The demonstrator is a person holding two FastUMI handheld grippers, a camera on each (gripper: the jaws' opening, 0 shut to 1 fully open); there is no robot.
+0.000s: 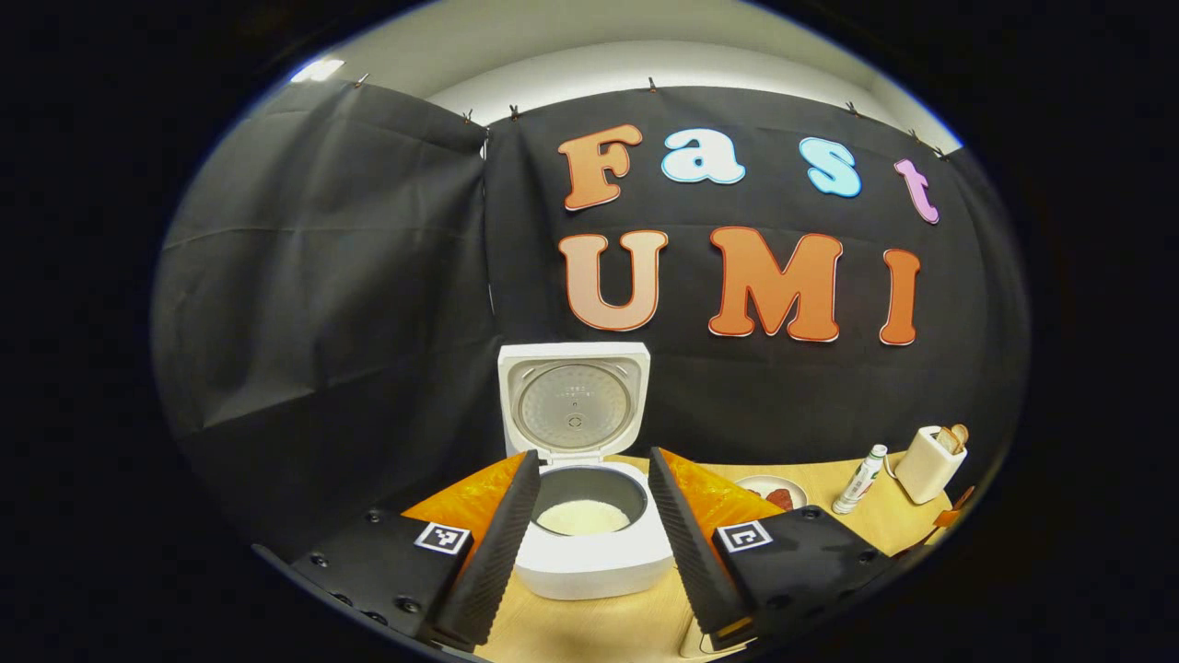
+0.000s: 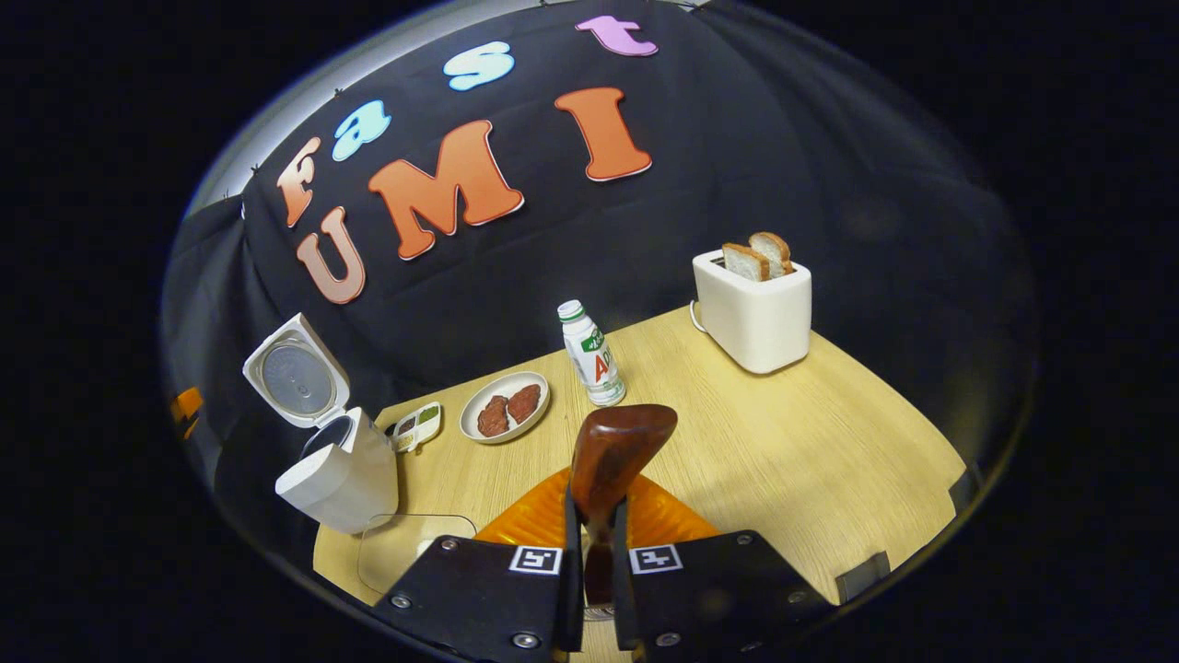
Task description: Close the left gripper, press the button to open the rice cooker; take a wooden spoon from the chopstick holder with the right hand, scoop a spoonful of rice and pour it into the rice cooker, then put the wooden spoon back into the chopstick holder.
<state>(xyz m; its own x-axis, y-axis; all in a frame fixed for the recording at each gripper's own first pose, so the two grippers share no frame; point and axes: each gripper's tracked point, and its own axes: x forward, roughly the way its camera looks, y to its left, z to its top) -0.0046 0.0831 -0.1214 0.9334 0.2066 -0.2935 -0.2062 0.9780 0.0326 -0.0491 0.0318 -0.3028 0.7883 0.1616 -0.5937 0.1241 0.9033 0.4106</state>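
Observation:
The white rice cooker (image 1: 589, 562) stands with its lid (image 1: 573, 401) raised, and white rice (image 1: 582, 517) lies in its pot. My left gripper (image 1: 594, 460) is open, with one finger on each side of the cooker and nothing between them. In the right gripper view, my right gripper (image 2: 596, 516) is shut on the handle of a wooden spoon (image 2: 612, 447). The spoon's bowl points up over the table. The open cooker (image 2: 343, 479) stands apart, at the far left of that view.
On the wooden table (image 2: 811, 442) stand a white toaster (image 2: 753, 308) holding two bread slices, a small bottle (image 2: 591, 354), a plate of meat pieces (image 2: 504, 407) and a small condiment dish (image 2: 416, 425). A clear container (image 2: 405, 543) lies in front of the cooker.

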